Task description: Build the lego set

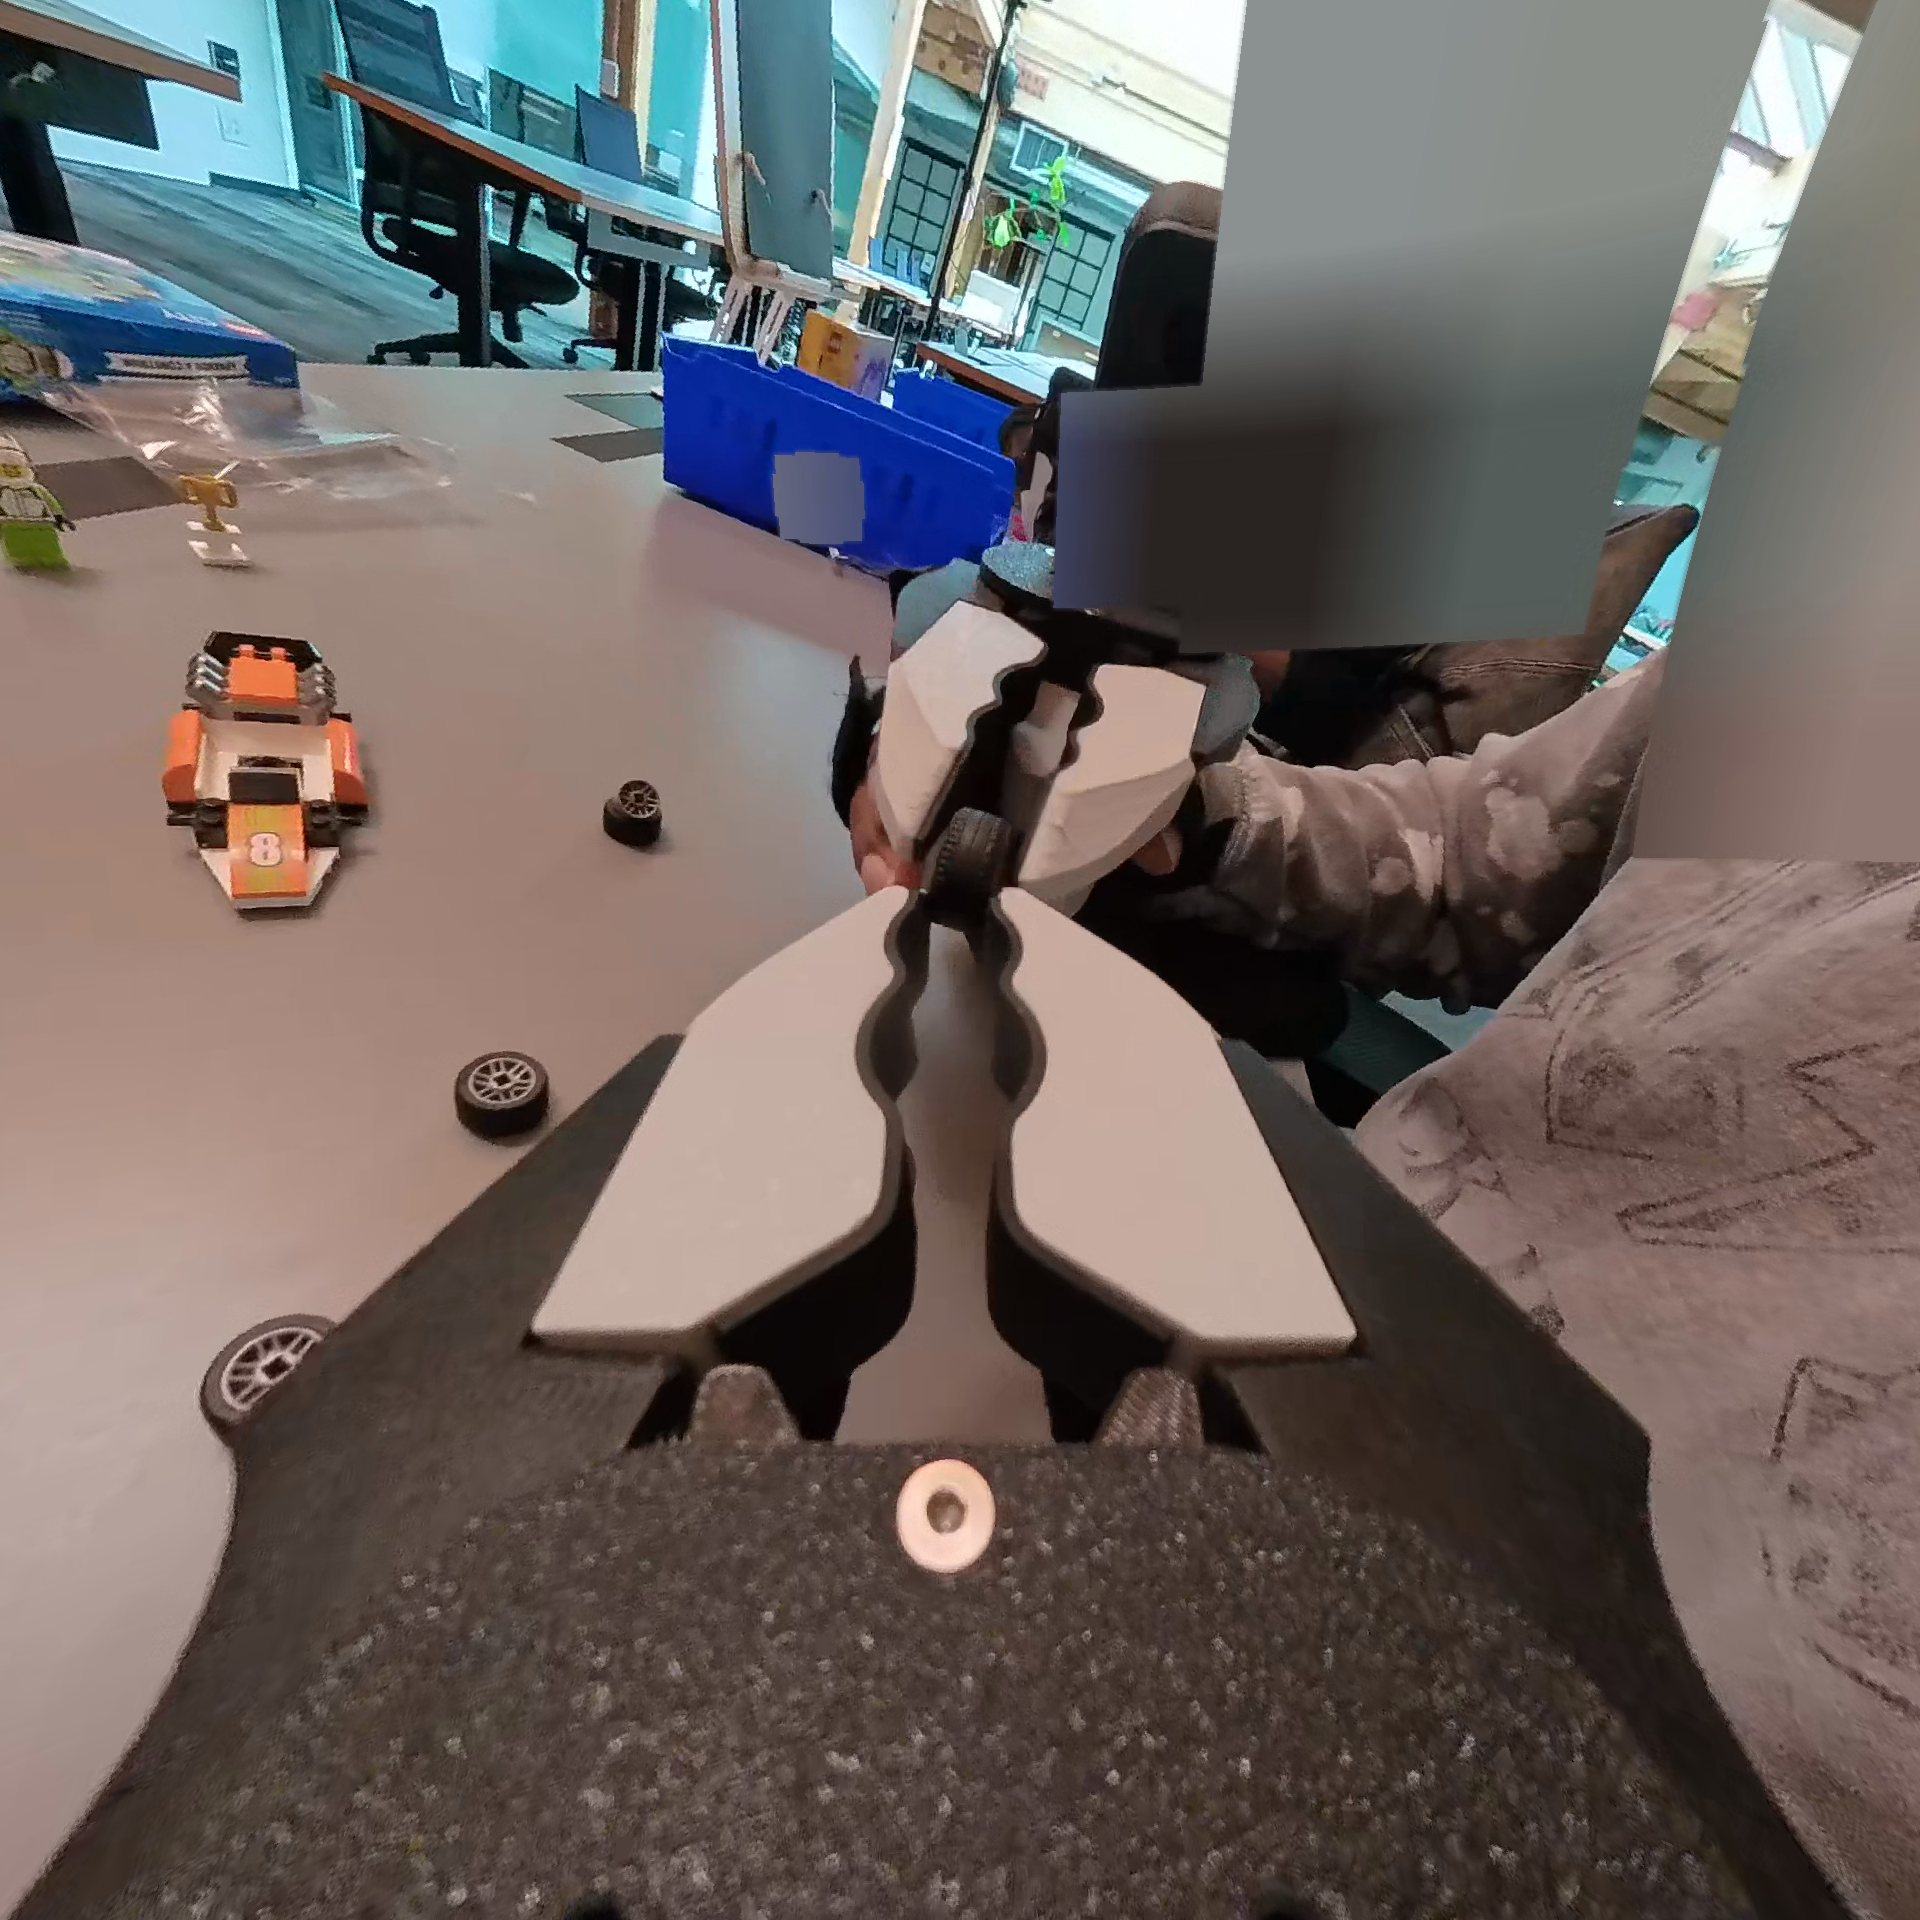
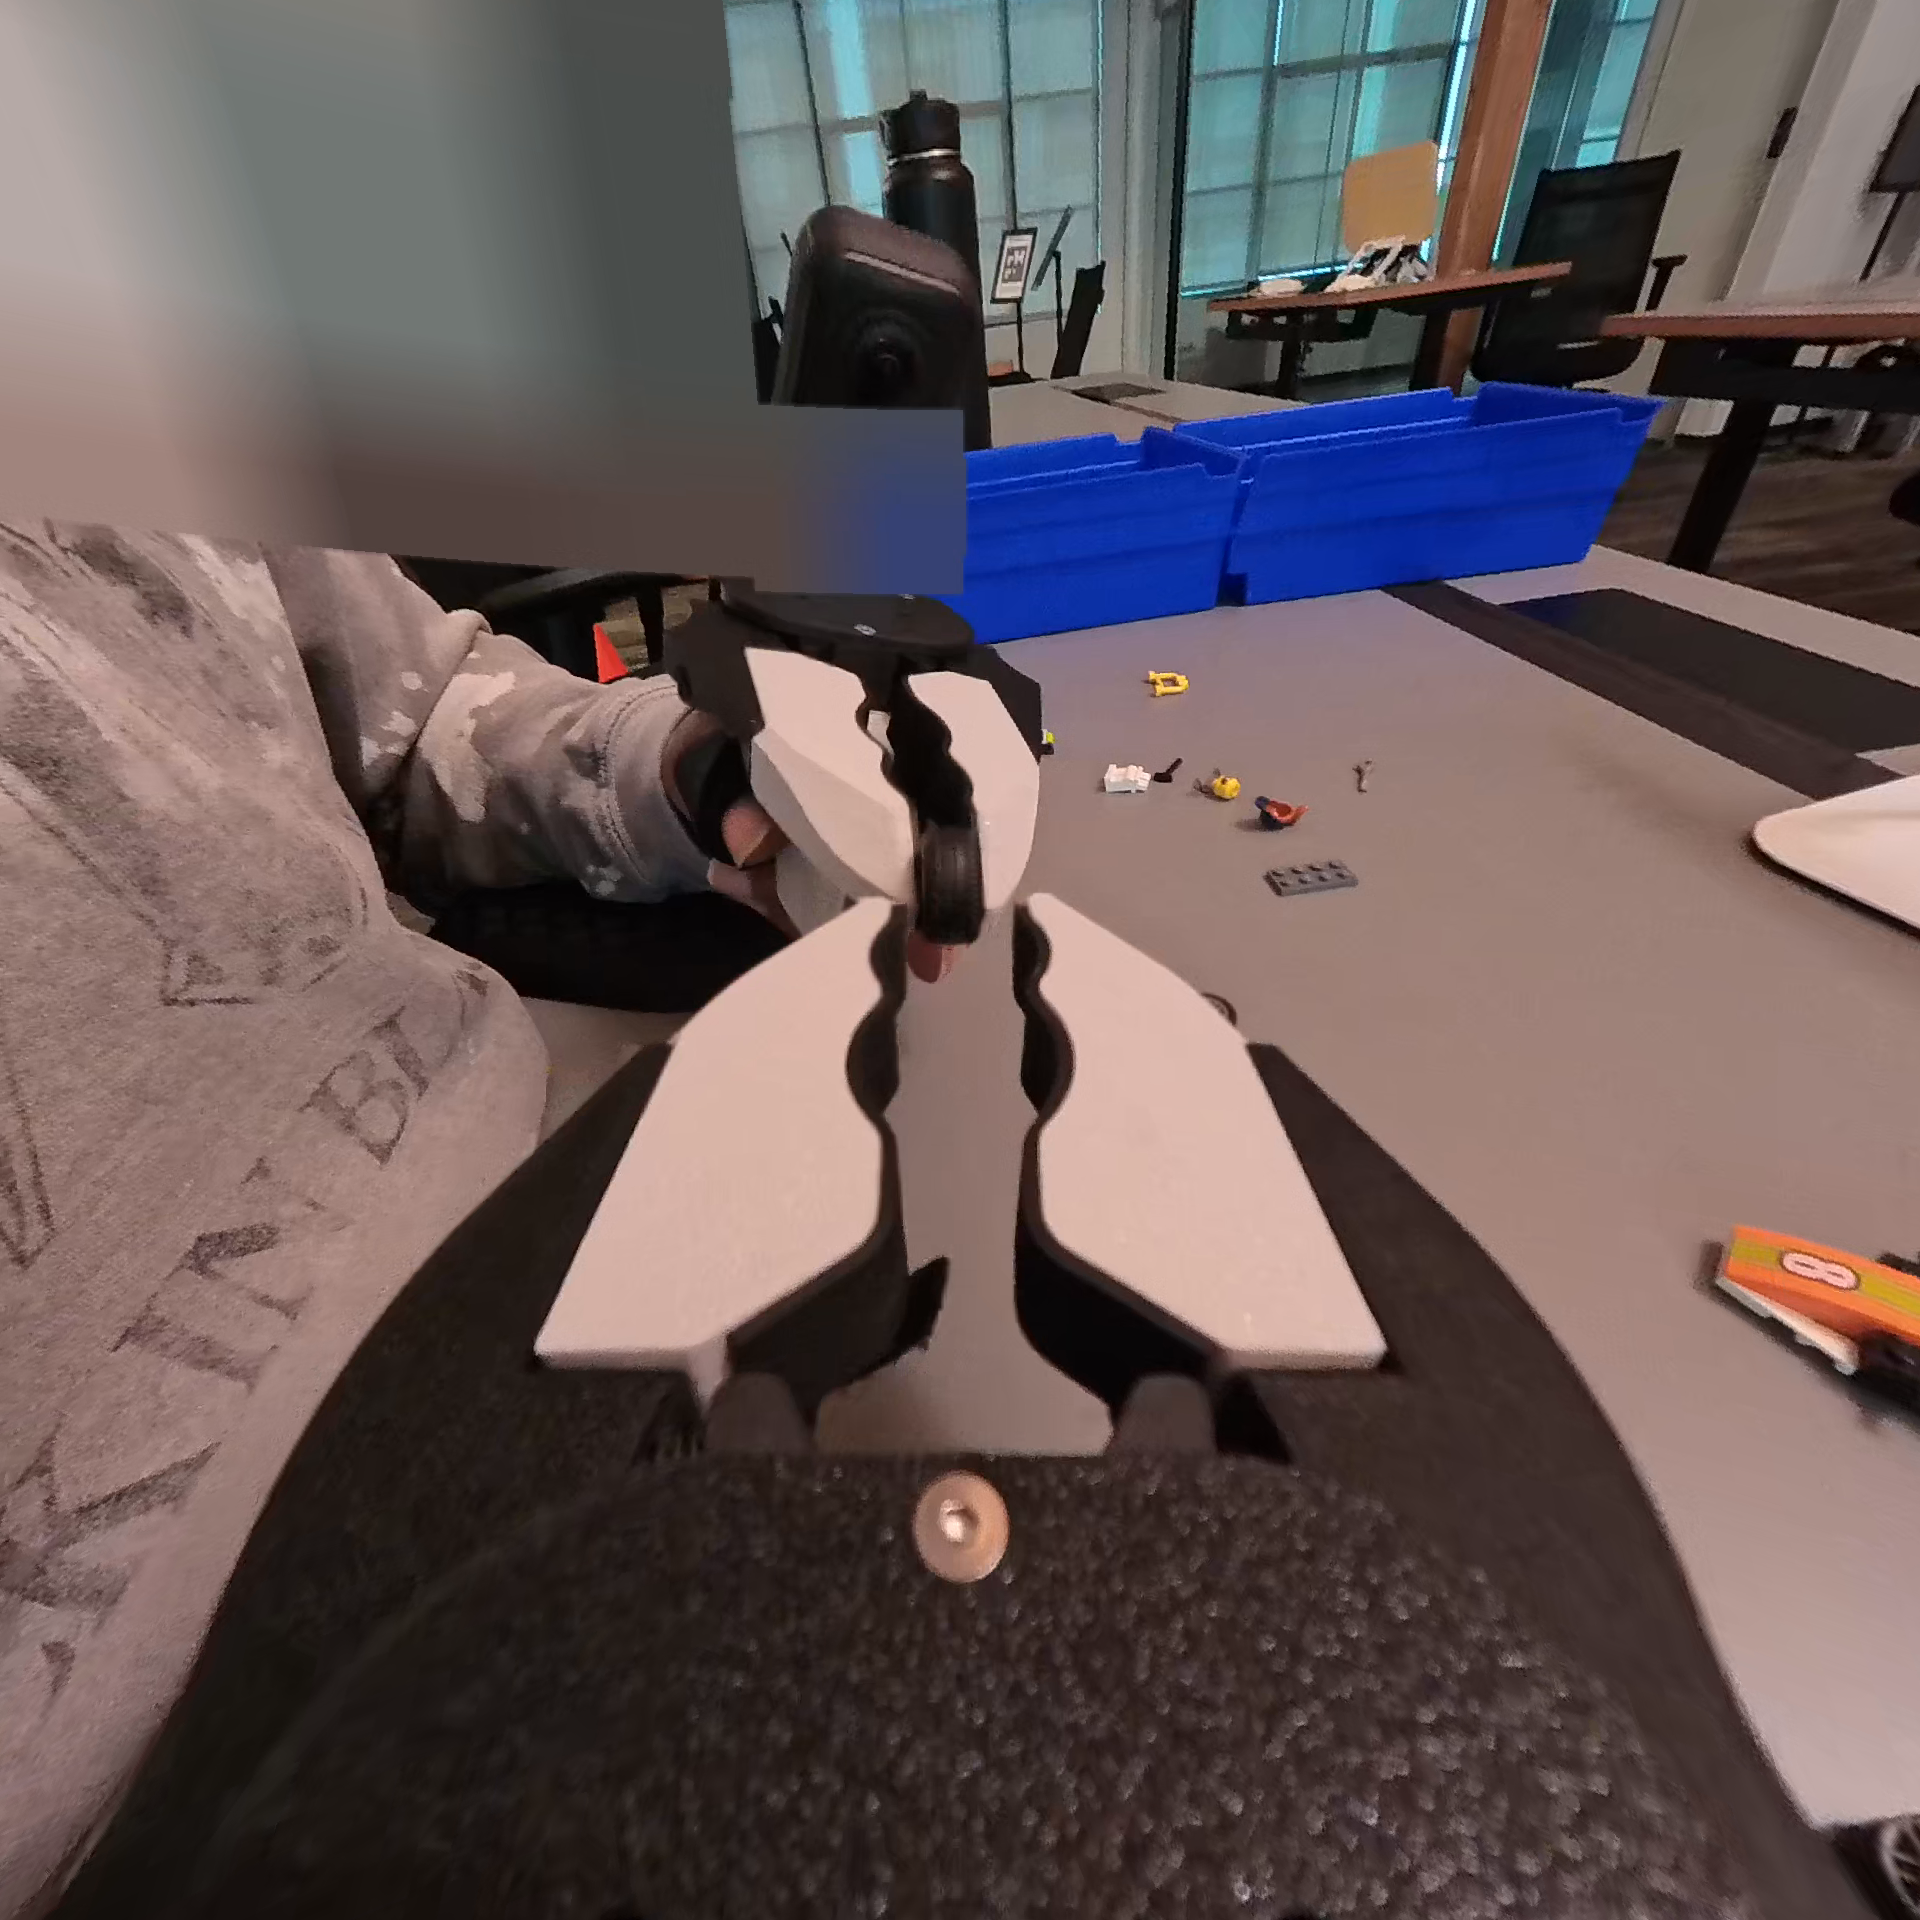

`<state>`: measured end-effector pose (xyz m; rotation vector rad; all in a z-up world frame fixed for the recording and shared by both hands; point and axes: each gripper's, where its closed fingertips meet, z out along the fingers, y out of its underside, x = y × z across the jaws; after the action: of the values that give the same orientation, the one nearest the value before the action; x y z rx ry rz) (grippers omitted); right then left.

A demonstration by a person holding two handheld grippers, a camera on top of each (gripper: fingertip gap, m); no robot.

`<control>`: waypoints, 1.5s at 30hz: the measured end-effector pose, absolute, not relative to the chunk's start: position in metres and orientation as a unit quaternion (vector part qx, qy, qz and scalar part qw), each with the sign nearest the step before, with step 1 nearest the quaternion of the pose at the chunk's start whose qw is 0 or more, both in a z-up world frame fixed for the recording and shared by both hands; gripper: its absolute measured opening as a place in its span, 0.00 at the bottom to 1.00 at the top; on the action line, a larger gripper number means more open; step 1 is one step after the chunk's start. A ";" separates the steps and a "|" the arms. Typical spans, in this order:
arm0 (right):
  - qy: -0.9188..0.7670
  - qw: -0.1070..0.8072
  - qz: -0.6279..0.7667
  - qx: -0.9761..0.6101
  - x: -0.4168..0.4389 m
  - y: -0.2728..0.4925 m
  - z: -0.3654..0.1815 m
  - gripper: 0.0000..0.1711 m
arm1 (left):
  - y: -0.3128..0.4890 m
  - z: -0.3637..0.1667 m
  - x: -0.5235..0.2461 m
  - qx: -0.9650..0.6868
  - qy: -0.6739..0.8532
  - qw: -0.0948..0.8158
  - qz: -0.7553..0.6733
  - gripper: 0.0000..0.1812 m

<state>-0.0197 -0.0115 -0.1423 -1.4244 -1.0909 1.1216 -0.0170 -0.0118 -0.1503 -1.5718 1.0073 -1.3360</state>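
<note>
A small black wheel (image 1: pixel 964 854) is pinched by the left gripper (image 1: pixel 954 902) at its fingers' tips. The right gripper (image 2: pixel 961 914) is held narrowly parted, just beside the wheel. The orange car (image 1: pixel 262 769) is left on the surface (image 1: pixel 520 675).

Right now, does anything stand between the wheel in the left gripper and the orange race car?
One loose black wheel lies on the table between the held wheel and the orange race car. The right gripper, open, faces the left gripper head-on, off that line.

Car (image 1: pixel 262 769) on table (image 1: pixel 644 665), loose wheels (image 1: pixel 502 1093) right (bins (image 1: pixel 831 457) behind)
</note>
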 end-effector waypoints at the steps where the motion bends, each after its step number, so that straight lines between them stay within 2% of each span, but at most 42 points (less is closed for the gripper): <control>1: -0.451 0.491 0.461 -0.585 -0.020 -0.012 -0.142 0.09 | -0.013 -0.150 -0.016 -0.623 0.401 0.411 -0.531 0.06; 8: -0.452 0.450 0.472 -0.609 -0.020 -0.013 -0.150 0.06 | -0.012 -0.154 -0.015 -0.625 0.412 0.418 -0.515 0.07; 10: -0.431 0.396 0.508 -0.632 -0.019 -0.013 -0.156 0.06 | -0.011 -0.153 -0.015 -0.623 0.414 0.426 -0.509 0.10; 13: -0.365 0.302 0.586 -0.657 -0.020 -0.013 -0.164 0.06 | -0.008 -0.162 -0.014 -0.646 0.404 0.405 -0.505 0.06; 15: -0.330 0.276 0.610 -0.665 -0.021 -0.009 -0.167 0.06 | -0.003 -0.165 -0.015 -0.665 0.380 0.381 -0.519 0.06; 19: -0.388 0.362 0.532 -0.660 -0.019 -0.002 -0.167 0.07 | 0.004 -0.167 -0.019 -0.683 0.304 0.318 -0.583 0.06; 24: -0.496 0.495 0.343 -0.625 -0.023 0.001 -0.170 0.17 | 0.011 -0.169 -0.022 -0.686 0.214 0.241 -0.653 0.06; 26: -0.526 0.528 0.268 -0.611 -0.026 0.005 -0.174 0.18 | 0.010 -0.170 -0.020 -0.684 0.190 0.215 -0.671 0.06; 28: -0.544 0.546 0.218 -0.599 -0.029 0.008 -0.177 0.19 | 0.008 -0.169 -0.018 -0.677 0.167 0.193 -0.690 0.06; 30: -0.551 0.565 0.183 -0.587 -0.028 0.010 -0.175 0.13 | 0.008 -0.168 -0.016 -0.673 0.158 0.186 -0.698 0.06; 34: -0.532 0.545 0.219 -0.609 -0.027 0.010 -0.173 0.12 | 0.009 -0.165 -0.015 -0.672 0.169 0.219 -0.687 0.06; 39: -0.475 0.515 0.304 -0.645 -0.014 0.020 -0.172 0.12 | 0.023 -0.162 -0.028 -0.688 0.212 0.318 -0.617 0.08; 45: -0.464 0.446 0.181 -0.744 0.029 0.075 -0.223 0.12 | 0.043 -0.155 -0.046 -0.691 0.170 0.368 -0.598 0.06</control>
<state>0.0286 0.0754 -0.2226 -1.8428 -1.1485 0.4481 -0.0459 0.0431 -0.1553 -1.7750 0.4376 -1.5364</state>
